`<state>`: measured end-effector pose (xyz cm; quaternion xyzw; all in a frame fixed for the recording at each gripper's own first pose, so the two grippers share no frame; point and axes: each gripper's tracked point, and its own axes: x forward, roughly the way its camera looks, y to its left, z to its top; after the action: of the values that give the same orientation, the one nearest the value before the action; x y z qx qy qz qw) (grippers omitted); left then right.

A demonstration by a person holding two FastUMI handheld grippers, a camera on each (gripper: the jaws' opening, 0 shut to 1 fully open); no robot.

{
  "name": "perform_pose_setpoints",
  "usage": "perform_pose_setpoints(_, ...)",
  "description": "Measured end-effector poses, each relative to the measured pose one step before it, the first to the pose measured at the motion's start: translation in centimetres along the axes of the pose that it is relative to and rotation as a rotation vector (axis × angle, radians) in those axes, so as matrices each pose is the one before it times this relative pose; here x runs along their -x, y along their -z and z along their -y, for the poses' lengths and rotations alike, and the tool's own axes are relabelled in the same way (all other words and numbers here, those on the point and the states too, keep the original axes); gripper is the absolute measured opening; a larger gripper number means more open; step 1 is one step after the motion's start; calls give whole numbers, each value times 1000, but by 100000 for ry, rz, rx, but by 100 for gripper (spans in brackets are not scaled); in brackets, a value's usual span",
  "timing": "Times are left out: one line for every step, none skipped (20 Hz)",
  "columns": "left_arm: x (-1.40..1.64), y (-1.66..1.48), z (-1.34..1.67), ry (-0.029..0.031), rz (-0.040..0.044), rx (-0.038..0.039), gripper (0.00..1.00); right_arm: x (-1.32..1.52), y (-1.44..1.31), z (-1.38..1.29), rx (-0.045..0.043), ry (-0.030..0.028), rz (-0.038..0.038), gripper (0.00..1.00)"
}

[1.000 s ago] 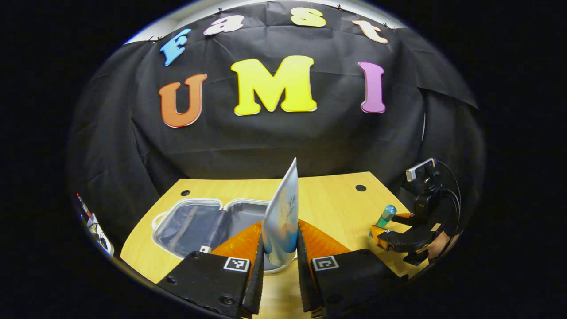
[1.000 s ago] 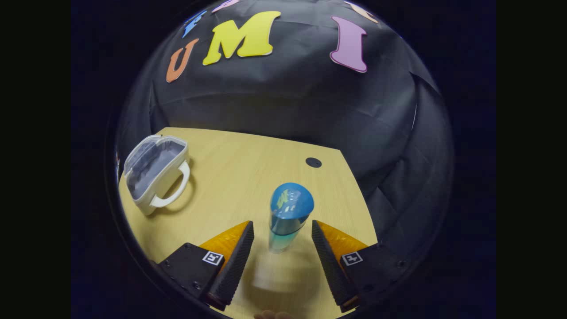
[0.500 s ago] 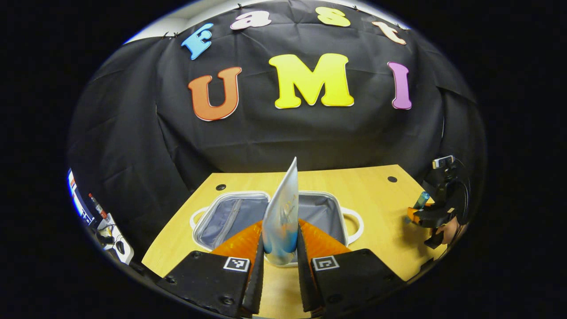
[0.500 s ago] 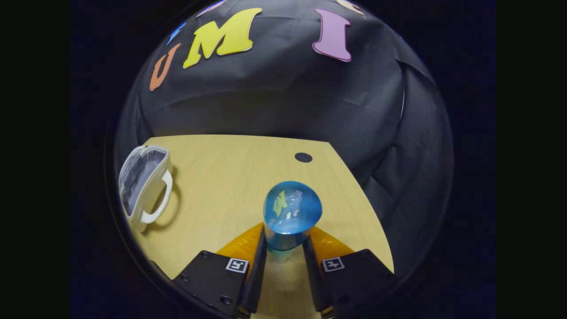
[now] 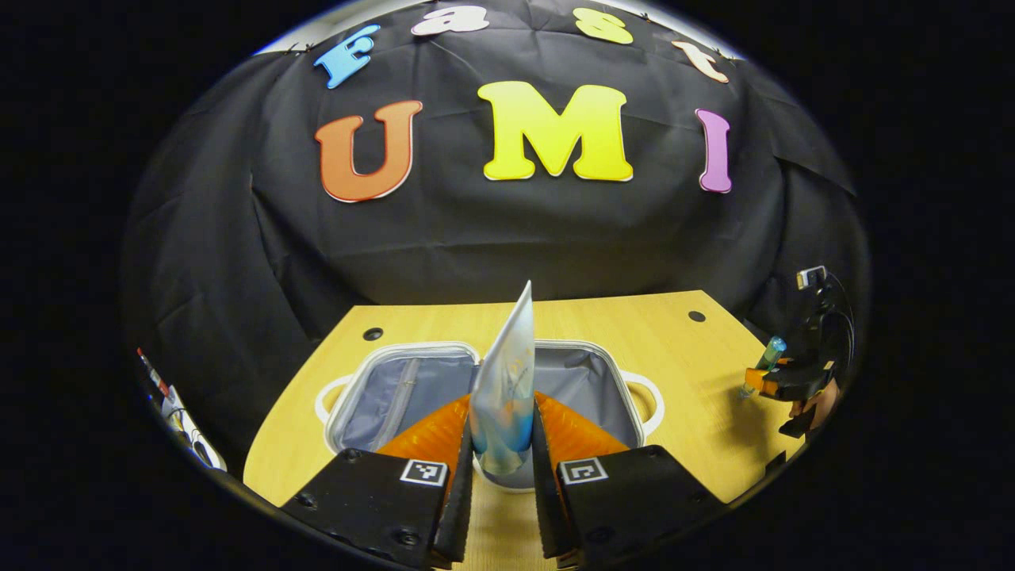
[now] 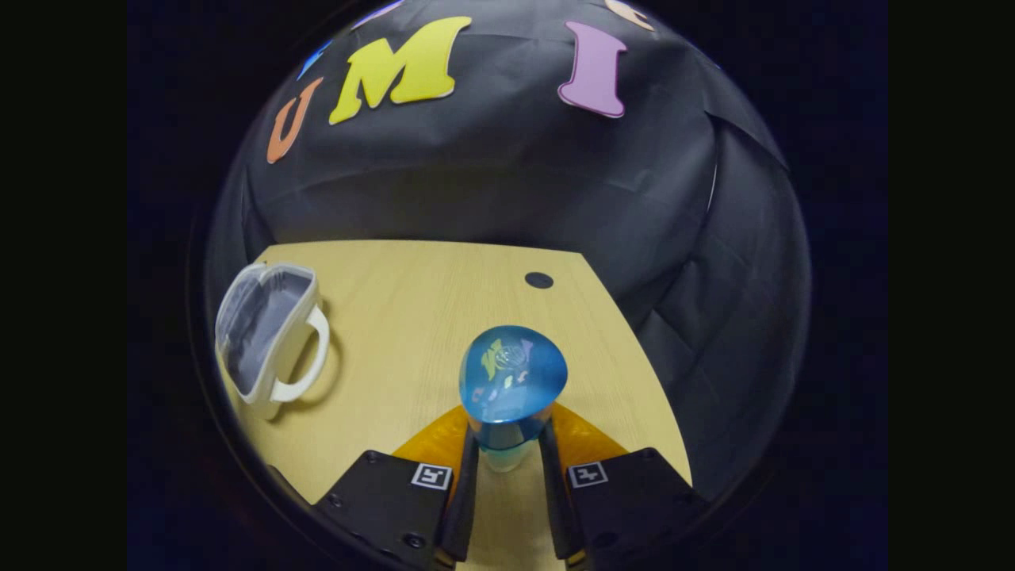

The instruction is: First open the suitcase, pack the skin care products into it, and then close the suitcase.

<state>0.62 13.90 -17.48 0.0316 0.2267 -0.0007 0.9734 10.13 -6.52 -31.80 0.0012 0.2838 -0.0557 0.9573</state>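
Suitcase (image 5: 412, 381), small and pale with a grey lining, lies flat and fully open on the wooden table (image 5: 682, 357), straight ahead of the left gripper's fingers and partly behind them; its two loop handles stick out to either side. The left gripper (image 5: 501, 476) is clenched on a flat tube (image 5: 503, 381) of skin care product, both fingers pressing its lower part so the tube stands upright between them with its thin sealed edge pointing up. Held above the near rim of the case, the tube looks ready to be lowered in, and the upright pinch probably keeps it from flopping. The gripper points forward and slightly down toward the open case. In the right gripper view, the right gripper (image 6: 501, 484) grasps a bottle (image 6: 511, 377) with a rounded blue cap, its fingers closed on the clear body just below the cap, so the cap rises beyond the fingertips. The suitcase (image 6: 266, 333) sits far off to the left of these fingers, with bare table between, so this bottle seems to be waiting its turn. In the left gripper view that right gripper (image 5: 781, 381) appears small at the far right table edge, well apart from the case, with a hand (image 5: 813, 404) behind it.
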Motion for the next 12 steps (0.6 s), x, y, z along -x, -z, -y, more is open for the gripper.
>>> perform_pose_setpoints(-1398, 1055, 147, 1595, -3278, -2482, 37, 1223, -1281, 107, -1139, 563, 1893, 36)
perform_pose_setpoints(-1293, 1299, 29, 738, -4399, -2203, 41, 1031, -928, -9, -442, 528, 1461, 36)
perform_pose_setpoints(-1362, 1174, 603, 1532, -3765, -893, 37, 1125, -1116, -93, -731, 192, 1452, 34)
perform_pose_setpoints(-1192, 881, 332, 1656, -3305, 631, 37, 1055, -819, -288, -264, -544, 327, 34)
perform_pose_setpoints(-1362, 736, 287, 1862, -2619, 1854, 37, 1162, -993, -390, -1795, -316, 1597, 36)
perform_pose_setpoints(-981, 325, 289, 1369, -1356, 1485, 37, 1143, -1328, -510, -3021, -573, 2818, 36)
perform_pose_setpoints(-1045, 476, 245, 1468, -1458, 935, 37, 816, -1151, -686, -2571, -869, 2736, 36)
perform_pose_setpoints(-1040, 484, 490, 2042, -2140, 282, 41, 980, -873, -559, -105, -610, 948, 36)
perform_pose_setpoints(-954, 675, -204, -868, -2761, -192, 37, 555, -315, -601, 1293, -825, -2, 34)
perform_pose_setpoints(-639, 717, -188, -1271, -3128, 174, 37, 229, -23, -873, 2572, -1461, -366, 36)
perform_pose_setpoints(-477, 604, 276, 479, -2597, 959, 42, 250, -154, -508, 2977, -598, 186, 36)
perform_pose_setpoints(-210, 467, 238, 78, -2163, 1515, 41, 70, -48, -576, 2630, -544, -174, 36)
